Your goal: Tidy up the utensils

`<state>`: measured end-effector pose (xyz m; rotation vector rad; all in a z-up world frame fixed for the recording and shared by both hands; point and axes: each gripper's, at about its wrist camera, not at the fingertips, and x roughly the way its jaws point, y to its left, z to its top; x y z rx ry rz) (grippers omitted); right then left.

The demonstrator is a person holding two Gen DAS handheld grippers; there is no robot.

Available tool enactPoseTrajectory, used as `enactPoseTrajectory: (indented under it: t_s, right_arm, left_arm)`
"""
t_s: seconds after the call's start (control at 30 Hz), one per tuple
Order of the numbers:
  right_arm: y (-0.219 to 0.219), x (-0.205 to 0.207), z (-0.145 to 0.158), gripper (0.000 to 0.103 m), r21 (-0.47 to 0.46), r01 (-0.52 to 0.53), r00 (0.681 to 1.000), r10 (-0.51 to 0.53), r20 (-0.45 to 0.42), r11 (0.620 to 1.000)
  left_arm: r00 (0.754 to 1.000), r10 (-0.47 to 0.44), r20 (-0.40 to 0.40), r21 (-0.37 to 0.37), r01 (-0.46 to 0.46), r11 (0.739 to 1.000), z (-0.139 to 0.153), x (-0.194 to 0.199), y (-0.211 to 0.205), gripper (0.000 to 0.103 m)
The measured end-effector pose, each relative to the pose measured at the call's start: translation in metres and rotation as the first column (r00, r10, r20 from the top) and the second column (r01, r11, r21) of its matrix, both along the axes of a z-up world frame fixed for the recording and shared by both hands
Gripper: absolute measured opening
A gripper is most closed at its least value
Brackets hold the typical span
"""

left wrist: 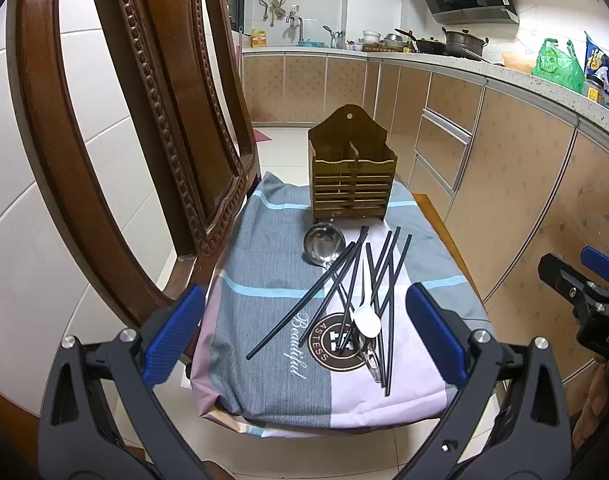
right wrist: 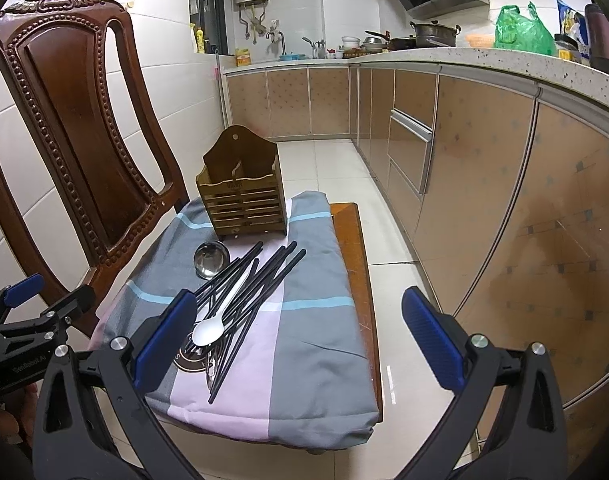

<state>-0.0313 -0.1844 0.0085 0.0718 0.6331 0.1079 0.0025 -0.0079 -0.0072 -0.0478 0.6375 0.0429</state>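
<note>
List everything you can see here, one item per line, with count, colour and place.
Utensil holder: one, brown wood, two compartments, upright at the far end of the cloth.
Chopsticks: a loose pile, count unclear, black, mid-cloth in front of the holder.
Ladle: one, silver metal, bowl just in front of the holder, handle under the chopsticks.
Spoon: one, white, lying on the chopsticks, bowl toward the cameras.
Cloth: one, grey, pink and light-blue, covering the seat.
Chair: one, dark carved wood, backrest to the left.
Counter: one, speckled, right side, with pots, bowls and a green bag.
Left gripper: one, black with blue fingers, open, empty.
Right gripper: one, same colours, open, empty.
</note>
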Motion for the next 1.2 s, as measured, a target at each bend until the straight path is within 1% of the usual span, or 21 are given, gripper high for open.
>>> enactPoseTrajectory:
  t_s: [0.6,0.97,1.03,1.1,1.2]
  right_arm:
    - [-0.001,0.000,0.000,0.100,0.005,-0.006,1.000,0.006,-0.003,1.000]
    - [-0.002,0.003,-0.005,0.100,0.011,-0.007,1.000,0.007,-0.006,1.000]
    - [-0.002,0.006,-0.010,0.100,0.013,-0.009,1.000,0.010,-0.012,1.000]
    - [-0.002,0.011,-0.014,0.100,0.031,-0.024,0.999,0.025,-0.032,0.999]
    - [-0.005,0.017,-0.021,0.100,0.072,-0.033,0.999,0.035,-0.031,0.997]
  left_arm:
    - [1.000,-0.010,-0.004,0.008,0.010,1.000,-0.004,0.000,-0.003,0.099]
    - [1.000,-0.020,-0.013,0.012,0.020,1.000,-0.006,0.002,-0.007,0.099]
    - [1.000,-0.022,-0.016,0.012,0.023,1.000,-0.008,0.003,-0.008,0.099]
    - [0.999,-0.025,-0.026,0.011,0.026,1.000,-0.011,0.006,-0.010,0.099]
    - [0.999,-0.036,-0.033,0.017,0.037,0.999,-0.016,0.011,-0.012,0.099]
